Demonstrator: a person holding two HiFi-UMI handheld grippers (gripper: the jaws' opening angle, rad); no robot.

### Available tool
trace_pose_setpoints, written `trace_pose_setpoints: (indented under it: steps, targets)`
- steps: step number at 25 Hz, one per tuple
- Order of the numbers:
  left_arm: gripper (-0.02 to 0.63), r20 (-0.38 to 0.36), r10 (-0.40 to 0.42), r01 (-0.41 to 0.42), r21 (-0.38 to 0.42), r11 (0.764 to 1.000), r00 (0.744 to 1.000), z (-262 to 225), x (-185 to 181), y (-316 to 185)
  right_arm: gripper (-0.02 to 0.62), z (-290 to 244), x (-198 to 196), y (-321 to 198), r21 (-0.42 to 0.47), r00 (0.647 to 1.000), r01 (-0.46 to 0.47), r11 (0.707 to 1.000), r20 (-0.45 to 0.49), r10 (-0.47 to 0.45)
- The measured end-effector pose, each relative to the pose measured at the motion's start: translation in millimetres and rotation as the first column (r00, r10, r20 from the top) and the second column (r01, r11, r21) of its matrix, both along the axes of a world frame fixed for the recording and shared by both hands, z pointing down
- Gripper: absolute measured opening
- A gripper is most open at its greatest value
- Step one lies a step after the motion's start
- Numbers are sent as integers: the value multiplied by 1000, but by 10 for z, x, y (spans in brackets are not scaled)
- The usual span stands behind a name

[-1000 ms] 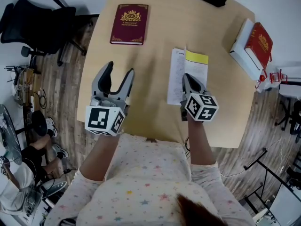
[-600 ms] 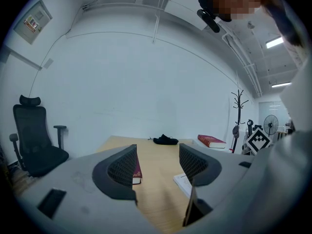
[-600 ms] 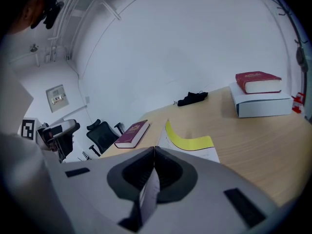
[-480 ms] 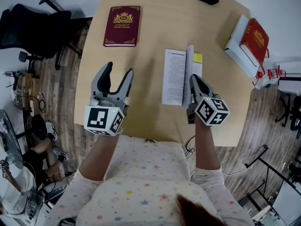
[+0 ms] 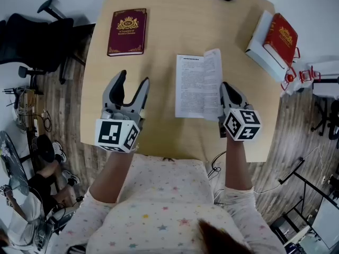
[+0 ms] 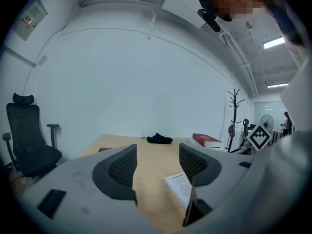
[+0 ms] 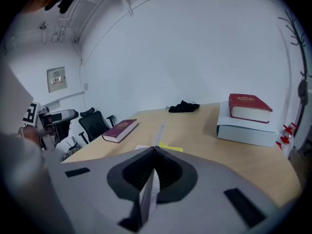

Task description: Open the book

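Wooden table (image 5: 164, 41), white-paged book (image 5: 197, 86) lying open, right gripper (image 5: 226, 91) clenched on its right-hand pages, left gripper (image 5: 131, 84) gaping and empty beside it, maroon book (image 5: 127, 32) farther off.

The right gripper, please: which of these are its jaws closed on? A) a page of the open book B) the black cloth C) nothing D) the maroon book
A: in the right gripper view, the right gripper pinches a white page of the open book.

Thin white book (image 5: 198, 86) lying open on table, printed page up, cover raised
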State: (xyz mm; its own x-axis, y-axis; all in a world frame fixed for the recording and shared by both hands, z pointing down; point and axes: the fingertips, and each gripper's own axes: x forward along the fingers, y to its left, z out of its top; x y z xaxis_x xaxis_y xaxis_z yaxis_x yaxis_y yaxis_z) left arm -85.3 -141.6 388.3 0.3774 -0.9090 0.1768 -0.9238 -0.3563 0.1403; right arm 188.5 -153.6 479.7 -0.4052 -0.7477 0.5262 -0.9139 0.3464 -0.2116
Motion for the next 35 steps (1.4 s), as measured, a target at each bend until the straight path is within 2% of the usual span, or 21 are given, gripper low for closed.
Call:
trace_pose_setpoints:
  steps: [15, 35]
  targets:
    - [265, 13, 15, -15, -15, 1000, 1000, 62, 314, -57, 5, 133, 502, 8, 2, 996, -29, 1000, -85, 29]
    - [265, 47, 24, -22, -30, 999, 999, 119, 550, -87, 3, 471, 1156, 23, -35, 986, -104, 994, -135, 99]
